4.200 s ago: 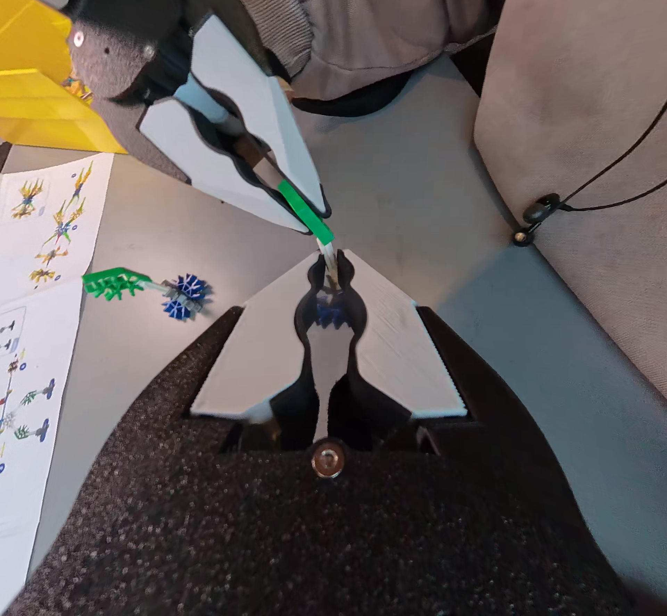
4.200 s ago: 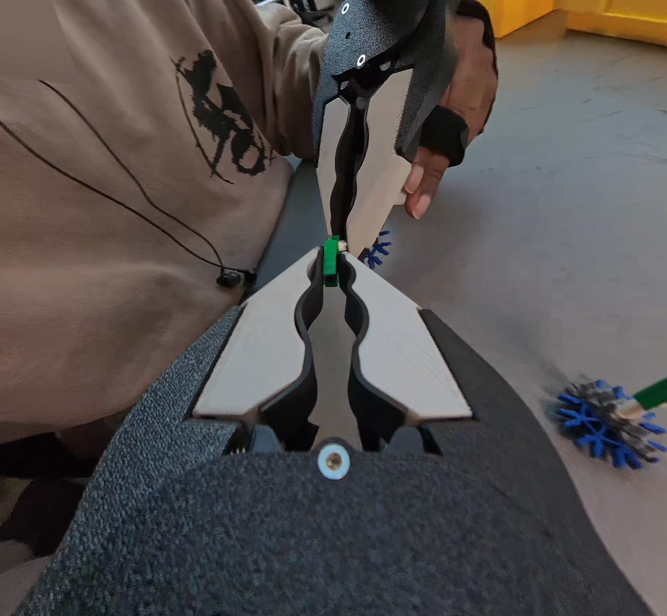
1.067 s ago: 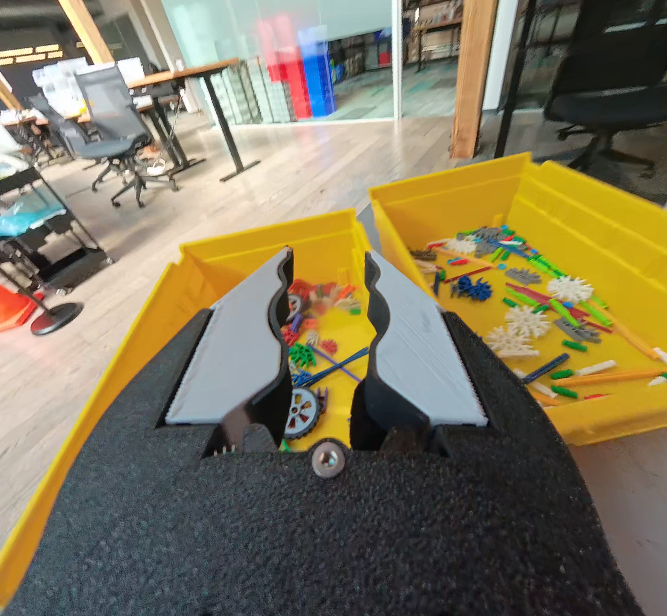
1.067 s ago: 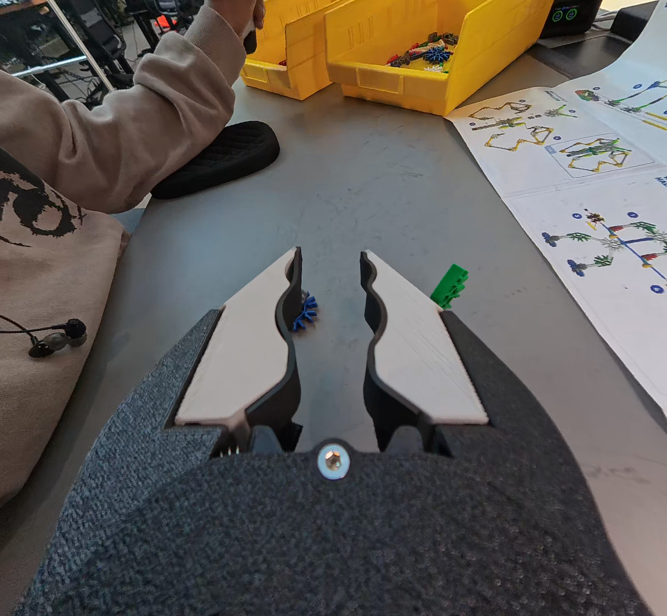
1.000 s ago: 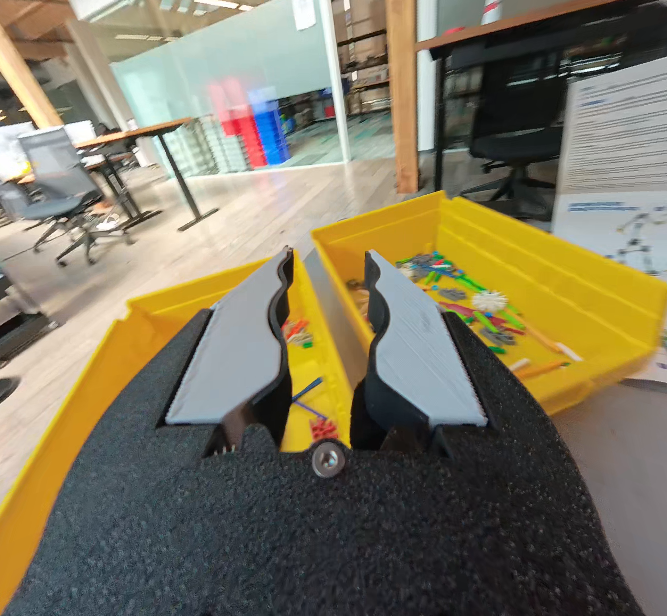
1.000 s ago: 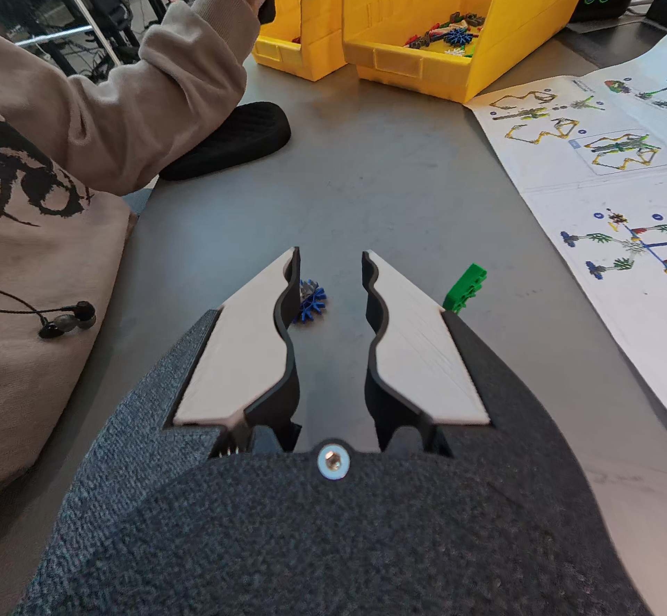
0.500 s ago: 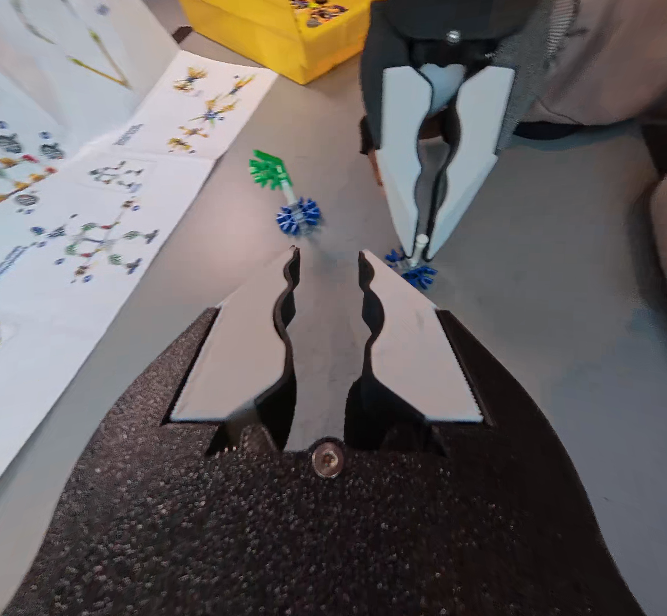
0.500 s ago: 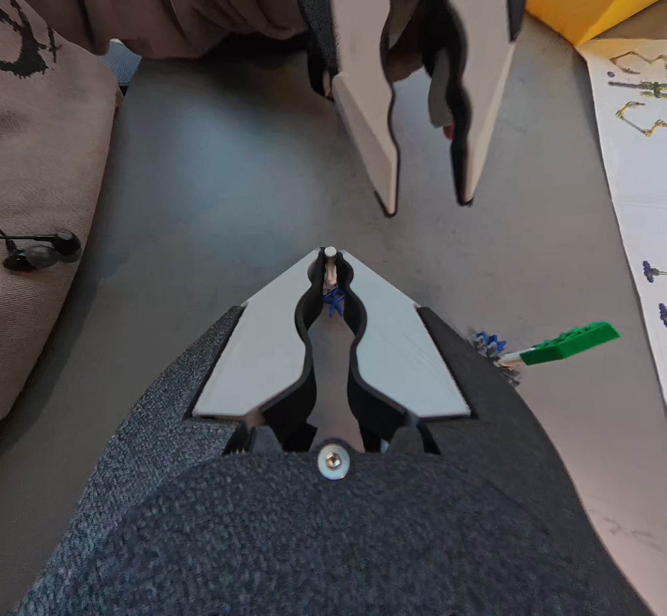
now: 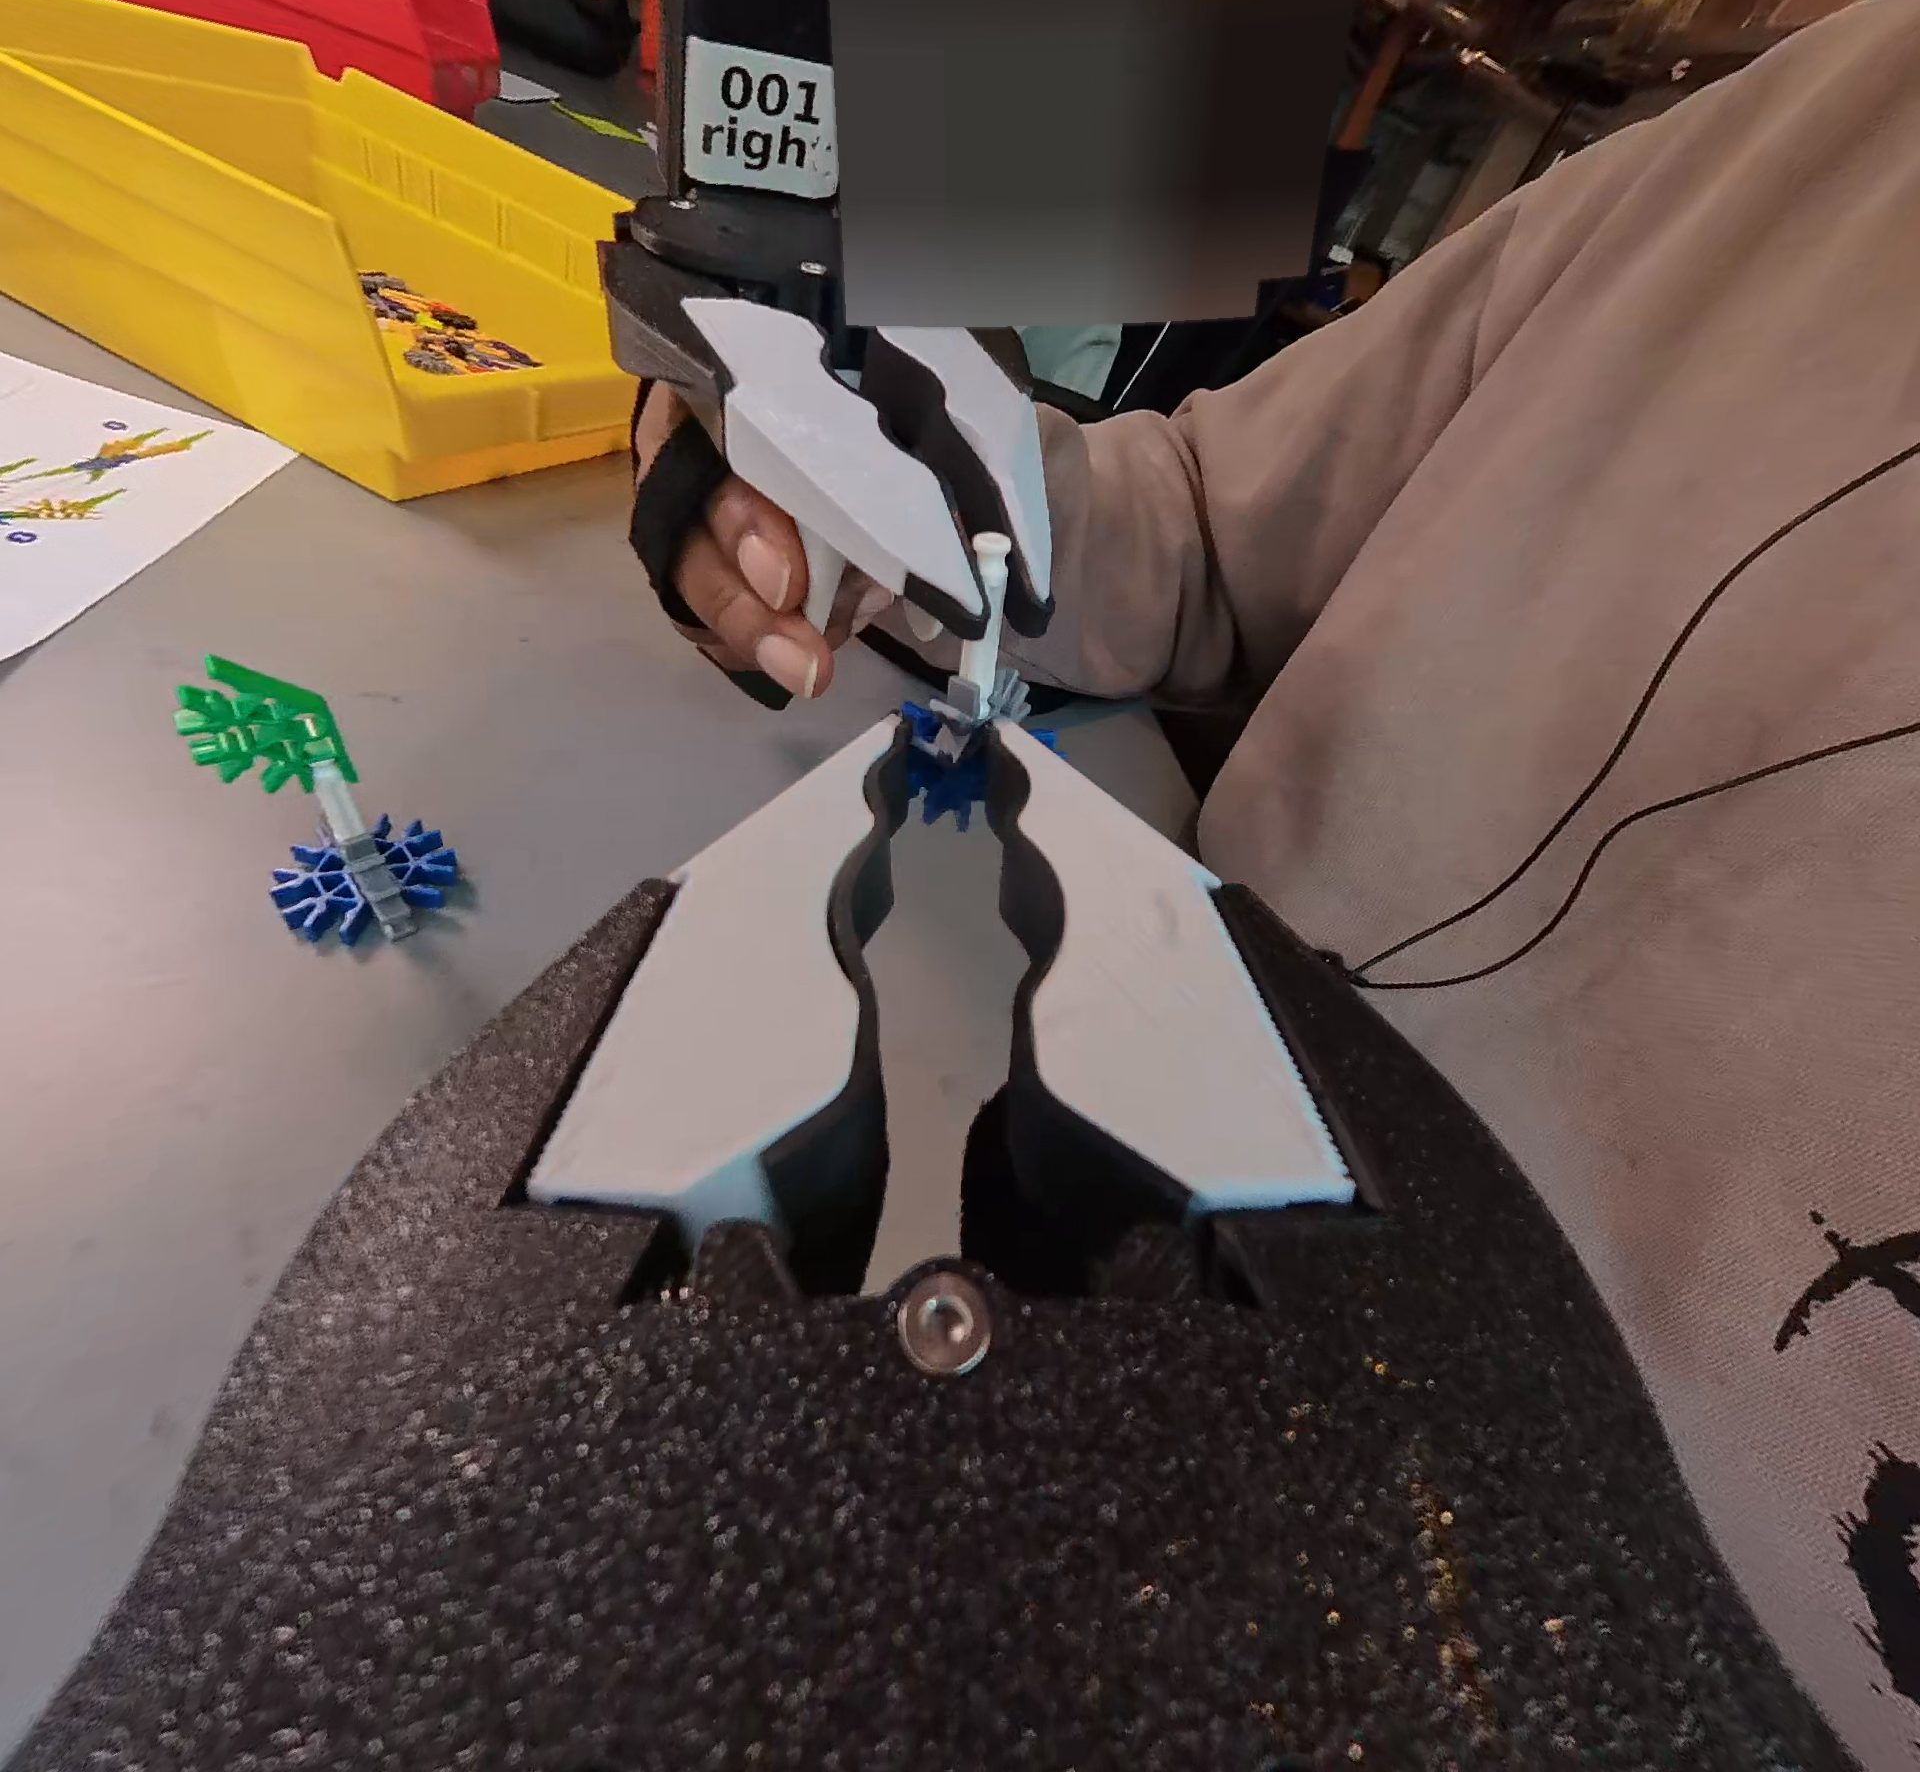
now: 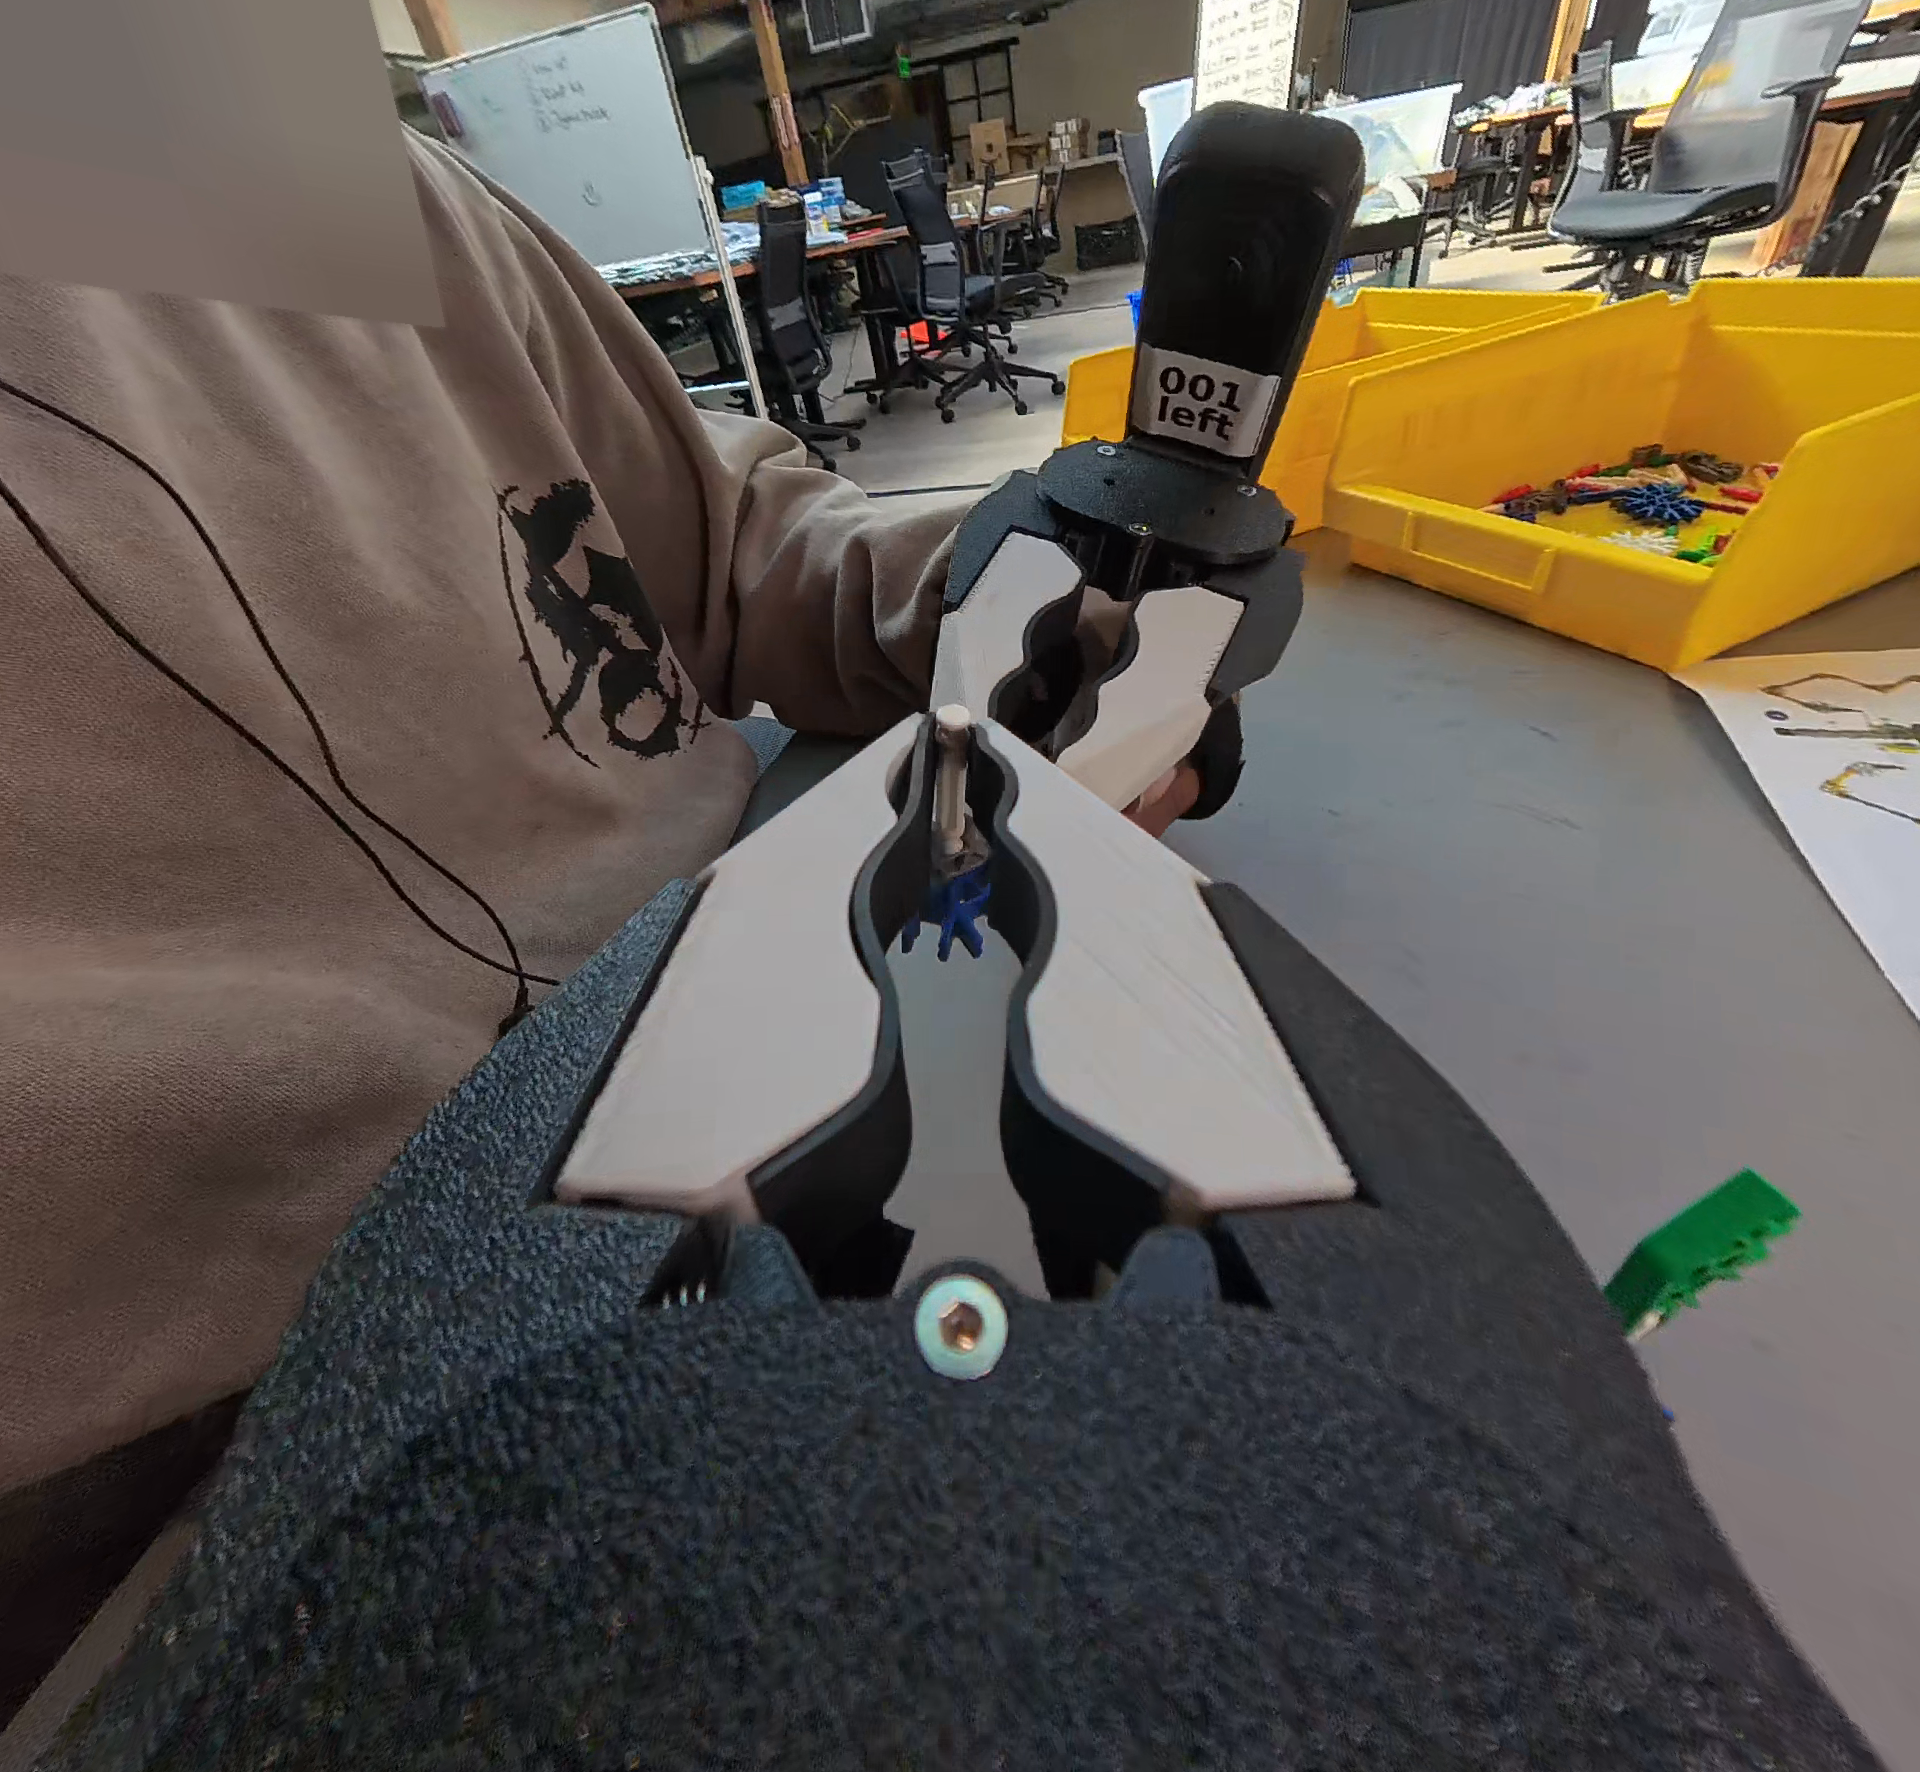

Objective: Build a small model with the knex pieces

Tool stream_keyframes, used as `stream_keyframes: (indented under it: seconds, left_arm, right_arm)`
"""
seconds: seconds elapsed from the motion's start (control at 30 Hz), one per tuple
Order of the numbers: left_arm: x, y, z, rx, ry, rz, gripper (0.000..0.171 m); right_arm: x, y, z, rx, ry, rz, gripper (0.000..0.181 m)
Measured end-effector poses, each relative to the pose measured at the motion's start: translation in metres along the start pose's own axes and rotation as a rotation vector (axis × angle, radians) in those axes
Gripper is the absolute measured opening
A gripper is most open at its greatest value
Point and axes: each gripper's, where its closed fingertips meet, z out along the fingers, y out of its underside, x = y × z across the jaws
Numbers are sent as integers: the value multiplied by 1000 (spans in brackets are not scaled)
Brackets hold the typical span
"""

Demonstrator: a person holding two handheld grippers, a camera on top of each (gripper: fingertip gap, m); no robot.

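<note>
Stretching across both views is a grey bench (image 9: 540,600), with yellow bins (image 10: 1621,475) full of small coloured parts lying at its far side and printed instruction sheets (image 9: 94,496) sitting beside them. A white sticker with black writing is showing on the neck of each tool; a whiteboard (image 10: 571,133) with faint marks is standing in the room behind. A person in a beige sweatshirt (image 9: 1558,579) is crowding the near edge, a thin black cord trailing over the fabric.

The left hand-held gripper (image 9: 943,735) is clenching on a blue snowflake connector (image 9: 940,782) right at its tips. The right hand-held gripper (image 10: 951,746) is pinching a white rod (image 10: 948,777) — that rod is plugging into a grey piece on top of the blue connector, so the two tools are meeting nose to nose just above the bench.

Off to the side, well apart, a second blue connector (image 9: 358,875) with a green fan piece (image 9: 260,720) is resting on the bench.
</note>
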Motion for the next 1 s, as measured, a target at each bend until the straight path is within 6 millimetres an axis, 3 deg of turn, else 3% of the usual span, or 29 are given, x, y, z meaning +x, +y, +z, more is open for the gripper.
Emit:
stream_keyframes:
  seconds: [0.1, 0.27, 0.37, 0.8, 1.0]
  left_arm:
    - [-8, 8, 1, -61, -73, 46, 12]
    - [-46, 19, -13, -165, -329, 125, 5]
    - [-57, 34, -15, -257, -394, 152, 5]
    - [-59, 76, -4, -478, -385, 186, 5]
    - [-61, 78, 0, -467, -390, 200, 7]
  right_arm:
    - [6, 10, 0, -52, 30, 13, 4]
    - [45, 35, -14, -222, 262, -7, 7]
    - [53, 54, -14, -347, 318, -45, 5]
    - [42, 98, -13, -702, 306, -295, 5]
    - [42, 100, -15, -719, 304, -294, 4]
